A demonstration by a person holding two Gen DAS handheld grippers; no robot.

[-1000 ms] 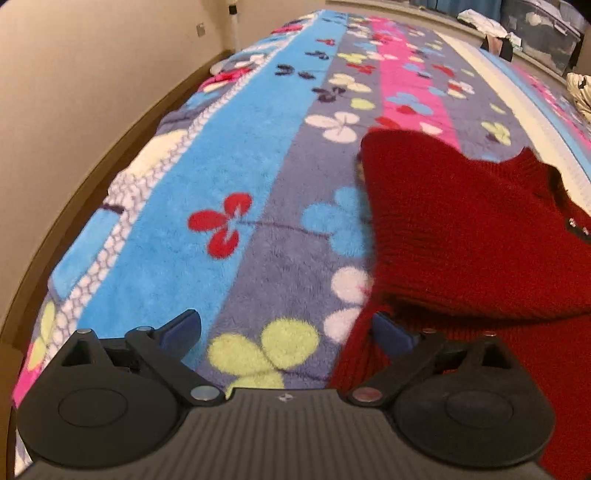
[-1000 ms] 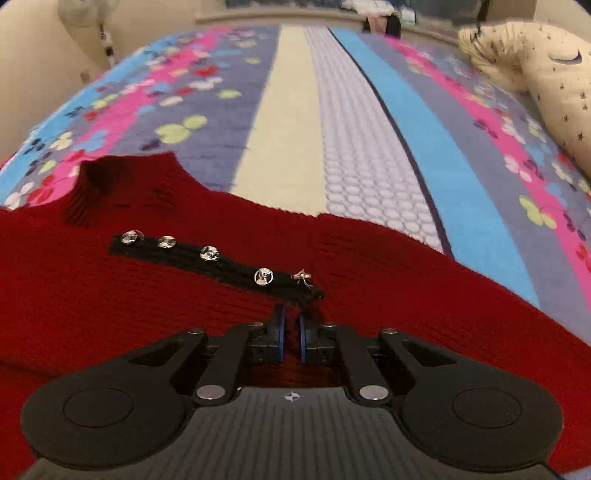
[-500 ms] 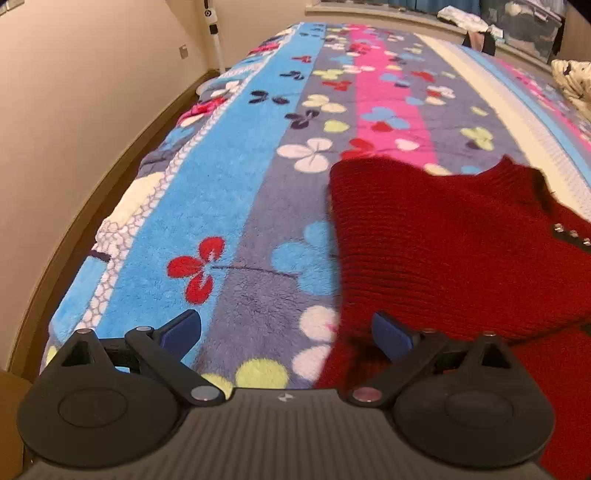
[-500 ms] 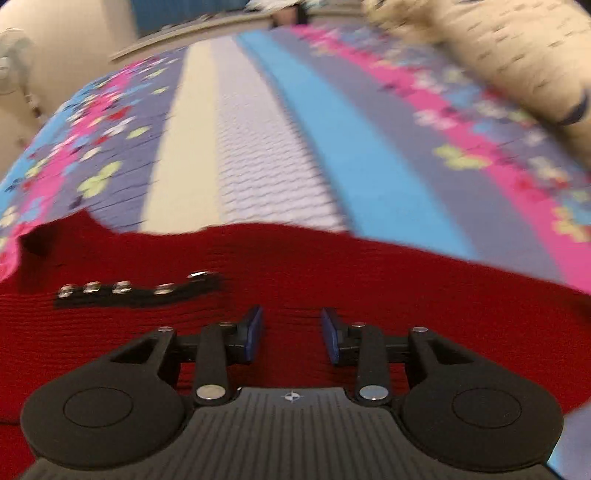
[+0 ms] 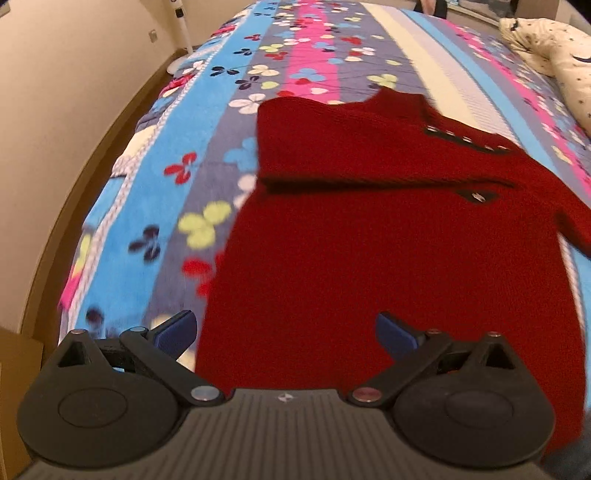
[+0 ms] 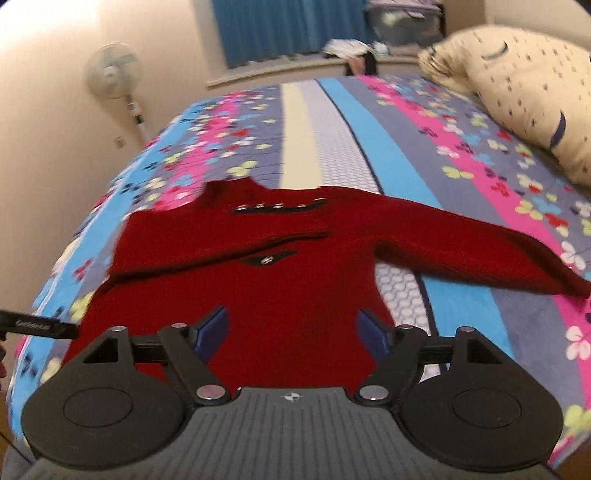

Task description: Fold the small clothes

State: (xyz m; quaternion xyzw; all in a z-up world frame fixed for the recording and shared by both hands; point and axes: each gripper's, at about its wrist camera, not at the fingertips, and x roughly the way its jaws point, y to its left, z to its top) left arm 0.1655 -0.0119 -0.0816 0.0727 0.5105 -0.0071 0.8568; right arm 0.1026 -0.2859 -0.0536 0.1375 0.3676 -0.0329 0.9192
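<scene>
Red knit sweater (image 6: 295, 288) lies flat on the bed, on a striped blanket with a flower print (image 6: 399, 162), taking the centre of the right wrist frame. Collar (image 6: 236, 188) points toward the top of the frame. One sleeve is folded across the chest, its edge a dark diagonal line through mid-frame; the other sleeve (image 6: 480, 251) stretches out toward the right edge of the frame. A black placket with a row of silver studs (image 6: 280, 207) sits just below the collar; one further stud on a black tab (image 6: 266, 259) lies just under the folded sleeve edge.

Right gripper (image 6: 291, 330): fingers apart, jaws have just been opening, nothing between the blue pads; sweater hem area shows in the gap, not gripped. Held above the garment.

Left gripper (image 5: 286, 330): fingers spread wide, nothing held. In the left wrist view the sweater (image 5: 369, 240) fills the centre and right of the frame; the left finger (image 5: 173, 328) hangs over the blanket's edge region, lower left.

Surroundings: cream pillow with dark specks (image 6: 524, 92) at upper right of the right wrist frame; standing fan (image 6: 114, 74) at upper left by the wall; blue curtain (image 6: 288, 29) at top centre. A dark object at the left edge of the right wrist frame (image 6: 37, 325) is probably part of the other gripper; blur is too heavy to be sure.
</scene>
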